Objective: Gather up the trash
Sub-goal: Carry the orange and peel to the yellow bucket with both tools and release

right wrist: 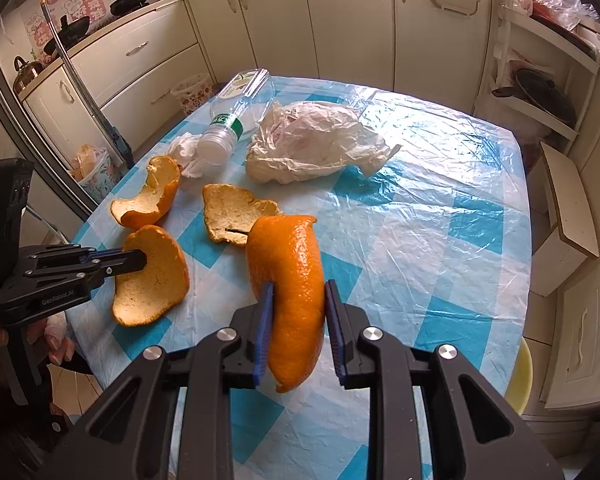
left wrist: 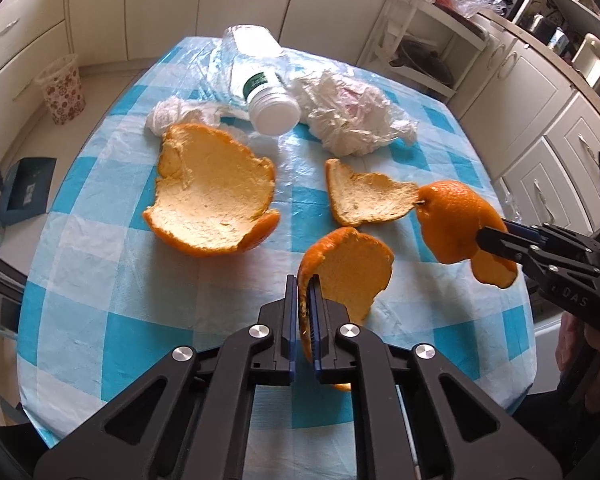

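Several orange peels lie on a table with a blue-and-white checked cover [left wrist: 99, 248]. My left gripper [left wrist: 303, 284] is shut on one peel [left wrist: 352, 264], held just above the table; it shows in the right wrist view [right wrist: 155, 280] too. My right gripper [right wrist: 297, 292] is shut on a curled peel [right wrist: 291, 264], lifted off the table, also seen in the left wrist view [left wrist: 456, 220]. A large peel [left wrist: 215, 196] and a smaller peel [left wrist: 364, 200] lie inside up. A plastic bottle [left wrist: 259, 76], a crumpled plastic bag [left wrist: 348, 116] and a tissue [left wrist: 171, 114] lie farther back.
A floral wastebasket [left wrist: 61, 90] stands on the floor beyond the table's far left corner, also seen in the right wrist view [right wrist: 191, 90]. White kitchen cabinets [left wrist: 179, 4] line the walls. An open shelf unit [right wrist: 540, 92] with a pan stands at the right.
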`<state>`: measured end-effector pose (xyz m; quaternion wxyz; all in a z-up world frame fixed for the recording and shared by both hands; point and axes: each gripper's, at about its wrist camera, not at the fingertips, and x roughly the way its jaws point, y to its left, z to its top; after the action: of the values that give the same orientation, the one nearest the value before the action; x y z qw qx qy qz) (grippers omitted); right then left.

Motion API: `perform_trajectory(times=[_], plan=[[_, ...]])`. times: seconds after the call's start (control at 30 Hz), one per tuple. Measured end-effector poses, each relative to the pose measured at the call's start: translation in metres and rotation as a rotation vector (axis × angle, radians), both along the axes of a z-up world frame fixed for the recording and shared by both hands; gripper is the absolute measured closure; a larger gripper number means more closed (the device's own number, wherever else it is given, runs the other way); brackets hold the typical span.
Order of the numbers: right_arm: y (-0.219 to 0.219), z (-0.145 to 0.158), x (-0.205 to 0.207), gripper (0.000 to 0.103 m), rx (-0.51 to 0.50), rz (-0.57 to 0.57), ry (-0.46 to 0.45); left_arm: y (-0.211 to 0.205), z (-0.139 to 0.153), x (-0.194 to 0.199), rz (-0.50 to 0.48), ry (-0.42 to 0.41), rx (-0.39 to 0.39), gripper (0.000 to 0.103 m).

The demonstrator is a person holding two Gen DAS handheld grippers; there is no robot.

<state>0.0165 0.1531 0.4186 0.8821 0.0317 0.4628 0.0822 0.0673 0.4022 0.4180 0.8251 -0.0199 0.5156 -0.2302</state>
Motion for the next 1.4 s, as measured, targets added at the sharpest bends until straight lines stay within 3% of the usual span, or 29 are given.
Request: perform_trajectory(times=[0.43,0.73,0.83,1.03,1.4], plan=[[-0.03,0.025,-0.013,0.077,0.021,-0.072,-0.075,-0.02,0.039,-0.022,-0.064,-0.158,0.003,0.098],[-0.119,0.051,-0.056,0.077,0.015,-0.267,-0.139,-0.086,0.082,-0.037,-0.163,-0.182,-0.084,0.098],[-0.155,0.04,-0.067,0.077,0.036,-0.335,-0.098,-0.119,0.093,-0.043,-0.193,-0.186,-0.11,0.098],[-0.198,0.01,-0.078,0.077,-0.02,-0.391,0.011,-0.194,0.098,-0.057,-0.271,-0.165,-0.142,0.098],[-0.237,-0.054,-0.077,0.074,0.089,-0.418,0.171,-0.285,0.06,-0.075,-0.33,-0.101,-0.091,0.098]])
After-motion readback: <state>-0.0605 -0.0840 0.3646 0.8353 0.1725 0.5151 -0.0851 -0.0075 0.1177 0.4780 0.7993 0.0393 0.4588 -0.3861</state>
